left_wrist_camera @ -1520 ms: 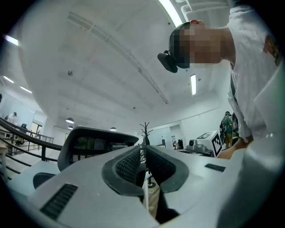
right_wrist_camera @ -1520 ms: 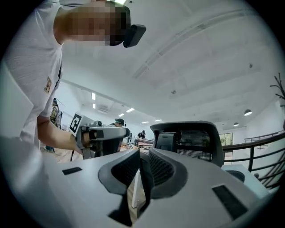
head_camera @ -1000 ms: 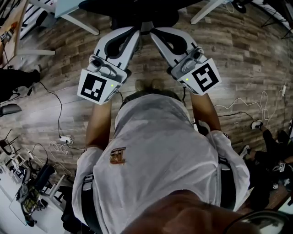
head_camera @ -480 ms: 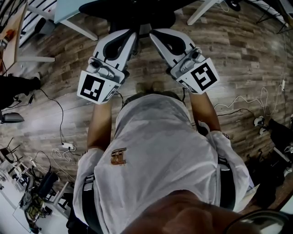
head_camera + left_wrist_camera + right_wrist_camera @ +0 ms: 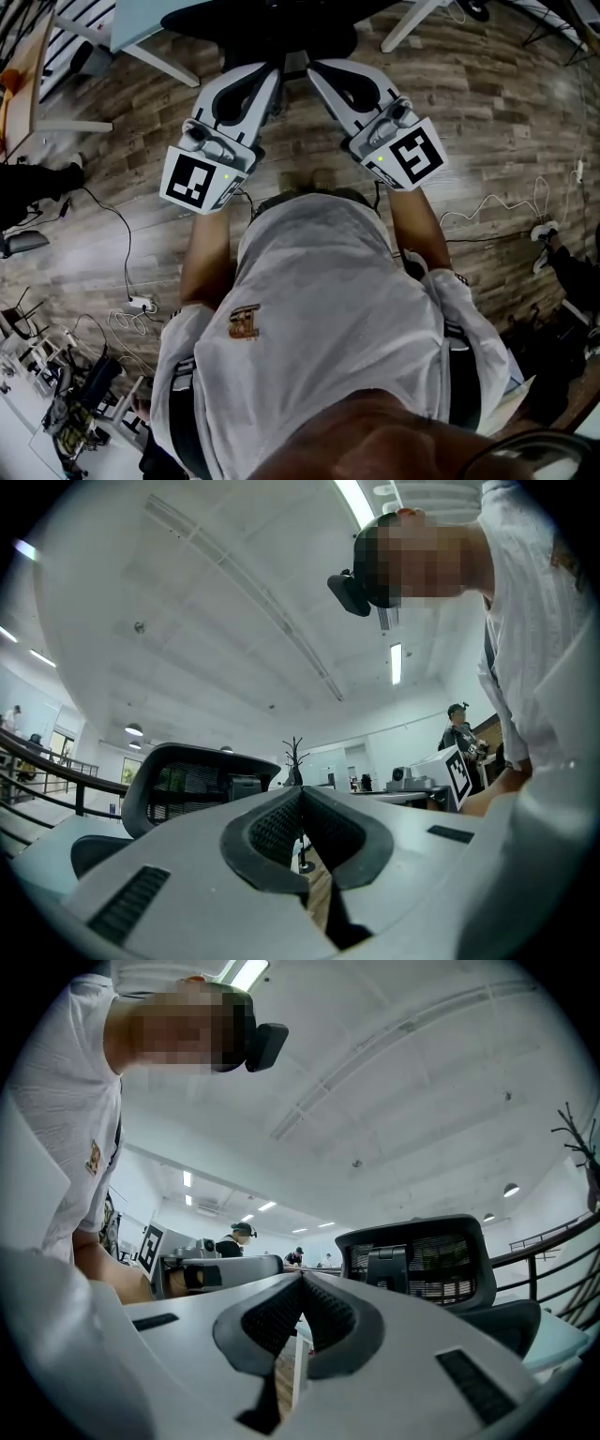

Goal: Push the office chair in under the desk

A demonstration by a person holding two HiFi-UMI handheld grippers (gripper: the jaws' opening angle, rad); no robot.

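- Your left tongs (image 5: 277, 67) are closed tight: the pads meet and nothing lies between them. Your right tongs (image 5: 315, 67) are the same, closed and empty.
- Both point forward from your body, and their tips draw together at the near edge of the black office chair (image 5: 262, 23). You cannot tell from here whether they touch it.
- The office chair stands at the top of the head view, between two white legs (image 5: 164, 58) of the surface (image 5: 141, 13). The pale top of the surface shows at the upper left. How far the chair sits beneath it cannot be told.
- The floor (image 5: 487, 112) under you is grey-brown wood plank. On your left, dark cables (image 5: 127, 262) trail across it toward a white power strip (image 5: 141, 305).
- Past your left tongs the room opens out: a white ceiling (image 5: 216, 621) with strip lights (image 5: 396, 663), a bare coat stand (image 5: 295, 755) and a dark railing (image 5: 56, 775). A person (image 5: 459, 733) stands far off at the right.
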